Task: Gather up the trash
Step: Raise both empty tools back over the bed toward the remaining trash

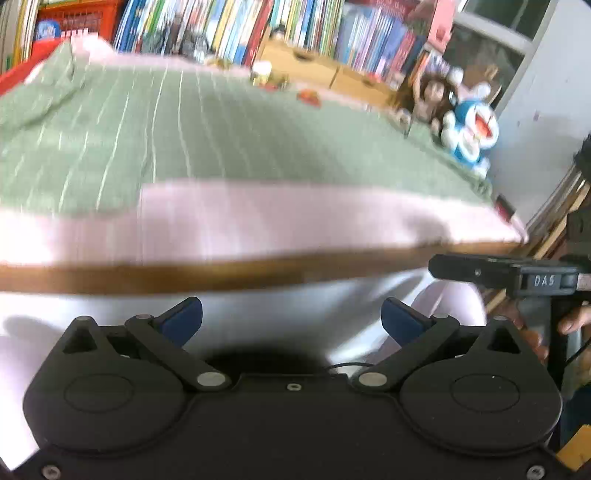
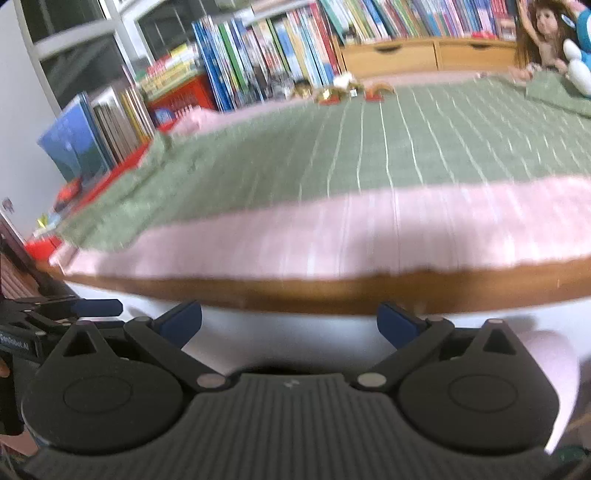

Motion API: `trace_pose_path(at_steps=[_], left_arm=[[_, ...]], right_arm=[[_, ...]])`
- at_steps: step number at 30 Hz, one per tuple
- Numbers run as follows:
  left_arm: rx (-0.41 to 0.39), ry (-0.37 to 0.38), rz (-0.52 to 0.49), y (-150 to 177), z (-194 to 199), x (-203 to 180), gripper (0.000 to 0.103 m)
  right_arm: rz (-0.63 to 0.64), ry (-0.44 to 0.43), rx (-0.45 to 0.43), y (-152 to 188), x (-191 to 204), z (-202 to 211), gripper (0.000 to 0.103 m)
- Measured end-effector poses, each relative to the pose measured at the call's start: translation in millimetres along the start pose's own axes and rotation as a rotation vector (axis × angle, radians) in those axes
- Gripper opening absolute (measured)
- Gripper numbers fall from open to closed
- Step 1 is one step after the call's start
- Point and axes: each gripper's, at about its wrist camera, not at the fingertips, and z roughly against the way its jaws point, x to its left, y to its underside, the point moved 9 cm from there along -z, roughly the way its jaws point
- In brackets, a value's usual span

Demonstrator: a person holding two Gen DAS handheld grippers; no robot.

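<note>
- Left wrist view: my left hand-held gripper [image 1: 291, 314] is spread wide and empty, below the bed [image 1: 258, 221] edge. The trash [image 1: 308, 96] lies straight ahead, far across the green blanket [image 1: 184, 140], by the bookshelf [image 1: 258, 26].
- Right wrist view: my right hand-held gripper [image 2: 289, 319] is likewise spread and empty; wrappers [image 2: 332, 95] sit far ahead, neither hand clearly nearer.

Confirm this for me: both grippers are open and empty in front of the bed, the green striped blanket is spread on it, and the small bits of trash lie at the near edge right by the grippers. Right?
Not quite. The trash lies at the far side of the green striped blanket, near the bookshelf, as the right wrist view shows. The left gripper and right gripper are indeed open and empty.
</note>
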Motion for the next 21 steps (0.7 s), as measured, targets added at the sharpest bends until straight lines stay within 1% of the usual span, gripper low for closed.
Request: trace_pose_path(at_steps=[2,4,7,9,12,16,21], left_arm=[[-0.040,-0.005,-0.030,-17.6,4.9,-3.7,0.103],[-0.073,-0.011,-0.082,-35.1,8.6,-7.0,0.103],[-0.098,-0.029,-0.137,-63.3,4.3,-17.1,0.103],[-0.120,-0.034,-0.162,-80.7,1.4,-20.2,0.103],[-0.156,-0.039,-0.180,-104.5,-2.1,-20.0,0.103],[-0.189,-0.041,-0.182,-133.1,-10.4,-18.1,0.103],[-0.209,-0.059,-0.197,-163.6,-28.2,-16.0,0.103]], right_arm=[[0.010,-0.007,-0.033,-14.4,1.2,1.9,0.103],[0.031,0.001,-0.063,-29.2,-0.2,3.8,0.103],[0.052,0.015,-0.105,-53.0,0.9,0.7,0.103],[0.021,-0.022,-0.144,-72.7,-0.9,3.8,0.103],[-0.020,-0.042,-0.184,-96.8,-8.5,4.7,0.103],[-0.011,-0.006,-0.226,-123.8,-16.8,1.8,0.103],[0.031,0.037,-0.245,-147.6,-20.0,-4.9,0.103]])
